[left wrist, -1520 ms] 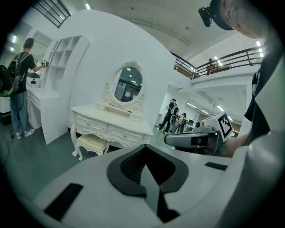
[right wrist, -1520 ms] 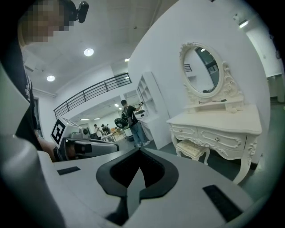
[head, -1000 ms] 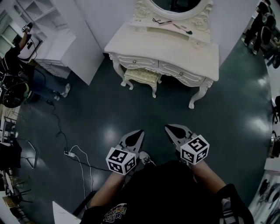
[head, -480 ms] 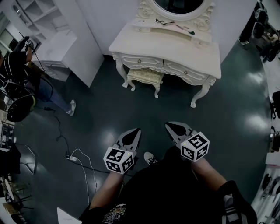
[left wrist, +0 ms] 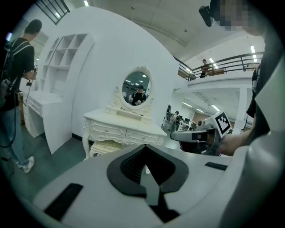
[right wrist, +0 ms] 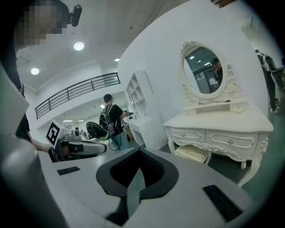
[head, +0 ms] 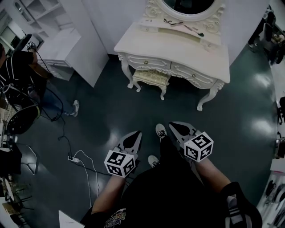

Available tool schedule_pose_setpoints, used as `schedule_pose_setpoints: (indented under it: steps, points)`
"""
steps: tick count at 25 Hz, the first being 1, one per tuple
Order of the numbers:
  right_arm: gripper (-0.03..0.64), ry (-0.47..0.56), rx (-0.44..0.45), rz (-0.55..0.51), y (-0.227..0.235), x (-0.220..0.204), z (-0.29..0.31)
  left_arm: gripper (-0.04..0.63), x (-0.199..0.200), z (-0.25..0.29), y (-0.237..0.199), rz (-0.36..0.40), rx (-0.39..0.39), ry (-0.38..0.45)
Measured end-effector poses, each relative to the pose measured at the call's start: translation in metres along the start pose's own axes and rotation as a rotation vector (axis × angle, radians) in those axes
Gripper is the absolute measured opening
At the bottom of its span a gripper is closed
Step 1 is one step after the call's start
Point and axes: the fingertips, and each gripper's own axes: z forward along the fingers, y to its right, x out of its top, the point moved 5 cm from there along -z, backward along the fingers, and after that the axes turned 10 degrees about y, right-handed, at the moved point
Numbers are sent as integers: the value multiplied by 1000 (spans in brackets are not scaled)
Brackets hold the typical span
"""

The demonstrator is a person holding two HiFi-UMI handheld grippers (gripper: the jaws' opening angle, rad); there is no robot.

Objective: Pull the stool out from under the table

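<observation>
A cream padded stool (head: pixel 151 79) stands tucked under the white carved dressing table (head: pixel 178 44), between its front legs. Both grippers hang over the dark floor, well short of it and pointing toward it. My left gripper (head: pixel 137 133) is shut and holds nothing. My right gripper (head: pixel 172 125) is shut and empty too. In the left gripper view the stool (left wrist: pixel 105 147) shows under the table (left wrist: pixel 116 121) beyond the closed jaws (left wrist: pixel 145 148). In the right gripper view the stool (right wrist: pixel 192 152) sits under the drawers (right wrist: pixel 222 140), far ahead of the closed jaws (right wrist: pixel 139 152).
A white shelf unit (head: pixel 67 42) stands left of the table. A person (head: pixel 20 67) stands at the far left. A cable and power strip (head: pixel 71 157) lie on the floor at the left. An oval mirror (head: pixel 189 5) tops the table. My own shoe (head: pixel 161 131) is between the grippers.
The table and stool have come nearer in the head view. A foot has stepped forward between the grippers. Both grippers have stayed shut and moved toward the table.
</observation>
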Motion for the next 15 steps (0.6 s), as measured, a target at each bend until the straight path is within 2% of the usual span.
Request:
schedule_pose_setpoints:
  steps: [8,15]
  points:
    - [28,-8,7,-1,49,19,54,8,21,44,-45,7,59,-2]
    - [28,1,-54,-48,110,33,100,6,21,105,-90,20,76,-18]
